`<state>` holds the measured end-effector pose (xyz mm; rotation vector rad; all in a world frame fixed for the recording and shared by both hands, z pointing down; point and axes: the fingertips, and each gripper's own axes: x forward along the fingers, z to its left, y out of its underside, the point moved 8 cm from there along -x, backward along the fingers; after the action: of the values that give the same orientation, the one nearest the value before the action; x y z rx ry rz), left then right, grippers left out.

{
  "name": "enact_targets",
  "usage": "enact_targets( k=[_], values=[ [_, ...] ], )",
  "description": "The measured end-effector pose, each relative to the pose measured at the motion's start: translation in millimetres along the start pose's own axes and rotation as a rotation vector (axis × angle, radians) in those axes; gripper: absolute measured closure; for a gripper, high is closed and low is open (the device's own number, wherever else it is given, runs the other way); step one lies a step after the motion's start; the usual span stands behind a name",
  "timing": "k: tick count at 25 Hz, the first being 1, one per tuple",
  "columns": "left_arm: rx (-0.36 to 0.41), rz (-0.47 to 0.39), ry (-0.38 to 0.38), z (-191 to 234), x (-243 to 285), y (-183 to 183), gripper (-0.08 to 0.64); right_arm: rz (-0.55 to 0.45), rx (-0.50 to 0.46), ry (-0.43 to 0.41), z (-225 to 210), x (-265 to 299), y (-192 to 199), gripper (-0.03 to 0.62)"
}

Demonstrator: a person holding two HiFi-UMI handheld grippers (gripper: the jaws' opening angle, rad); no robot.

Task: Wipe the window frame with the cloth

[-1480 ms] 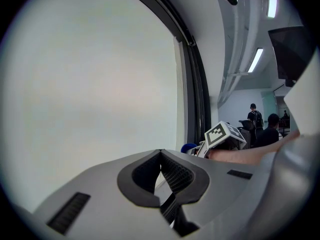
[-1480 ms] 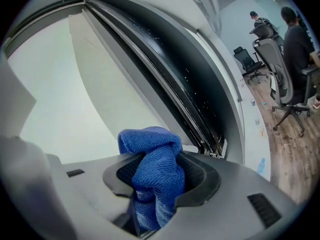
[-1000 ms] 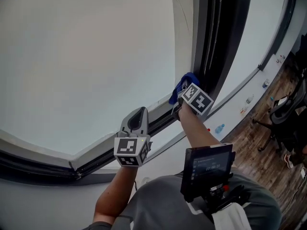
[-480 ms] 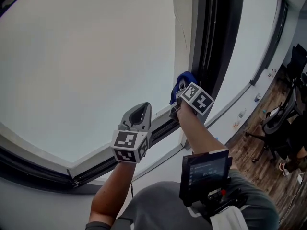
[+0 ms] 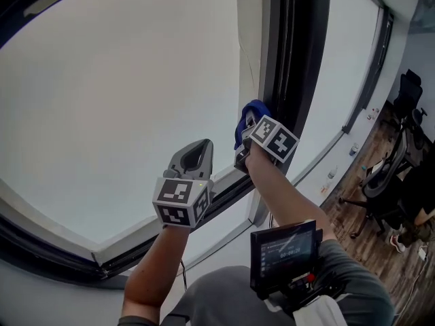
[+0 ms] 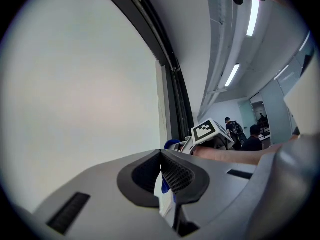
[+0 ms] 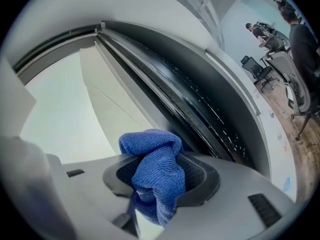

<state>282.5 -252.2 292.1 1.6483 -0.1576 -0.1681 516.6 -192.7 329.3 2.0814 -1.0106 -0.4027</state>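
A blue cloth [image 7: 158, 170] is bunched between the jaws of my right gripper [image 7: 161, 156], which is shut on it. In the head view the cloth [image 5: 251, 110] presses against the dark vertical window frame [image 5: 299, 60], a little above the lower corner. The frame's black track [image 7: 192, 106] runs just beyond the cloth. My left gripper [image 5: 198, 148] hovers left of it over the lower rail [image 5: 224, 187], jaws shut and holding nothing. From the left gripper [image 6: 161, 153] I see the right gripper's marker cube [image 6: 207, 131] and a bit of cloth [image 6: 171, 144].
Large pale window panes [image 5: 122, 94] fill the left and middle. A white sill [image 5: 224, 223] runs below the rail. Office chairs [image 5: 380, 182] stand on the wooden floor at right. A screen unit [image 5: 284, 250] hangs at the person's chest. People stand far back in the room [image 6: 250, 136].
My right gripper has slid up the vertical frame with the cloth, farther from the lower corner. The left gripper has risen a little too, still shut.
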Motion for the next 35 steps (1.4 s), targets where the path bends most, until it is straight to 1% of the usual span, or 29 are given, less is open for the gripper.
enact_targets(
  k=[7, 10, 14, 20, 28, 35],
  values=[
    [0.01, -0.027, 0.037, -2, 7, -30, 0.551, -0.043, -0.027, -0.06, 28, -2, -31, 0.417],
    [0.008, -0.034, 0.042, -4, 11, -45, 0.551, -0.055, -0.044, -0.09, 40, -4, -49, 0.417],
    [0.026, -0.054, 0.047, -4, 14, -59, 0.551, -0.064, -0.06, -0.115, 51, -3, -66, 0.419],
    [0.037, -0.085, 0.046, 1, 18, -81, 0.551, -0.082, -0.047, -0.149, 68, 0, -84, 0.417],
    [0.063, -0.117, 0.061, 2, 27, -108, 0.551, -0.097, -0.024, -0.161, 80, 1, -100, 0.417],
    [0.056, -0.134, 0.075, 4, 34, -123, 0.551, -0.115, -0.025, -0.187, 97, 0, -120, 0.417]
  ],
)
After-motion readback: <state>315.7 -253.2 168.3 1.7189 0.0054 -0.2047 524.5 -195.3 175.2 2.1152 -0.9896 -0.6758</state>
